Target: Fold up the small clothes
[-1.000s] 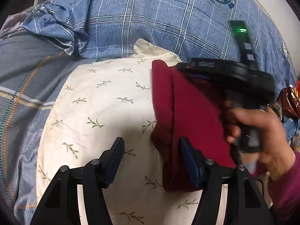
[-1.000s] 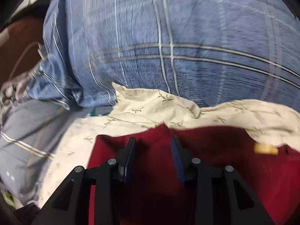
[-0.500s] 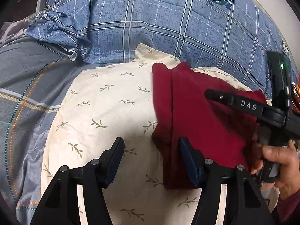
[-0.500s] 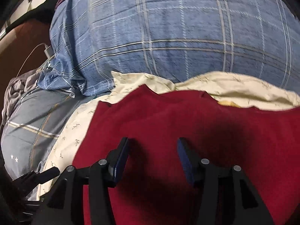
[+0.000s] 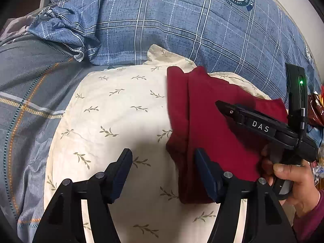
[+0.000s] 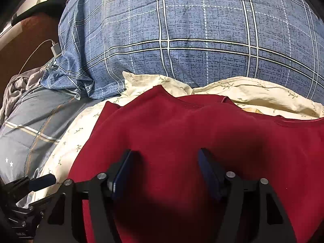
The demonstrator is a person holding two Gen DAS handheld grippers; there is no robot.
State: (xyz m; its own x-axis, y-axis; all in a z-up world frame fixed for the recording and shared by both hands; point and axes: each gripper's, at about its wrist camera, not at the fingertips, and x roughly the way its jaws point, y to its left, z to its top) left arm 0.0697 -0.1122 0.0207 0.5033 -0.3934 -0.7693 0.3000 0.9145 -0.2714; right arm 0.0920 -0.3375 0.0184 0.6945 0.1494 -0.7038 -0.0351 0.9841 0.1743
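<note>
A dark red garment [image 5: 204, 121] lies partly folded on a cream pillow with a leaf print [image 5: 121, 111], its left edge doubled over in a narrow strip. My left gripper [image 5: 164, 168] hovers over the pillow, open and widening slightly, its right finger by the garment's near left corner. My right gripper [image 6: 167, 166] is above the middle of the red garment [image 6: 182, 125]; its jaws are opening and nothing is pinched between them. In the left wrist view the right gripper [image 5: 253, 121] sits over the garment's right side, held by a hand [image 5: 289, 174].
A large blue plaid pillow [image 5: 182, 20] rises behind the cream one. A grey plaid quilt [image 5: 30, 101] covers the left. A white charger and cable [image 6: 54, 48] lie at the far left. Colourful packets [image 5: 316, 109] sit at the right edge.
The right gripper has pulled back from the garment's far edge toward the right, and its jaws have widened. More of the red cloth now lies flat. The left gripper has stayed put.
</note>
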